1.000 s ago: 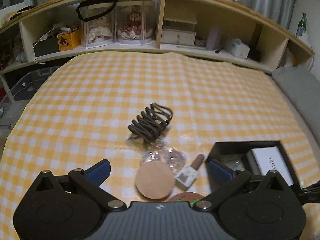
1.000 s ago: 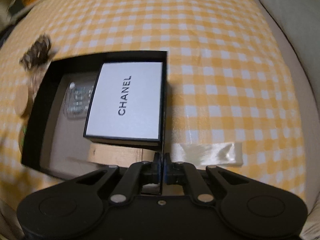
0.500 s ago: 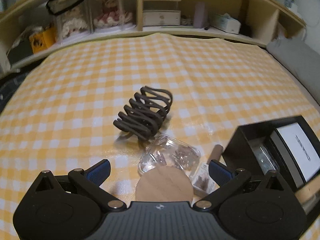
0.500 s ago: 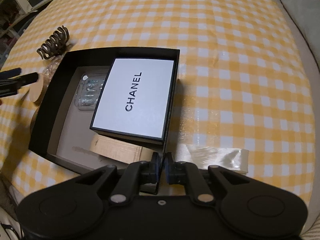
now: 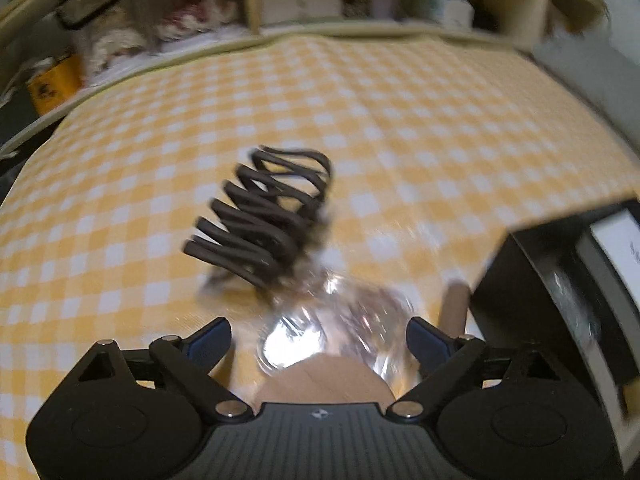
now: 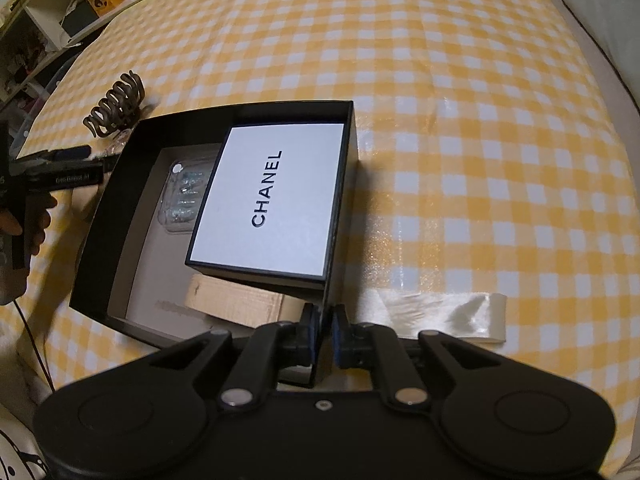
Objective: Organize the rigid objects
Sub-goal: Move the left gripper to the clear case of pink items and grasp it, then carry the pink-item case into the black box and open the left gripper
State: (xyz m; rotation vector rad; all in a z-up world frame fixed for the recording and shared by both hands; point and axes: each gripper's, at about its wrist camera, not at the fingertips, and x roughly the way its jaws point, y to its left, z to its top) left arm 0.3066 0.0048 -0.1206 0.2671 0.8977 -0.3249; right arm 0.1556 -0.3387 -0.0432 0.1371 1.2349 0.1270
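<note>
Spreading across both frames, the checked worktop carries everything. My right gripper is pinched shut on the near wall of the black box, lower centre of its frame; inside lie a white Chanel box, a wooden block and a clear pack. Left of the box, my left gripper hangs wide open and empty over a clear case at lower centre, a round wooden lid below it, a dark hair claw above. That view is blurred; closing now could skid the slick case or catch the claw.
</note>
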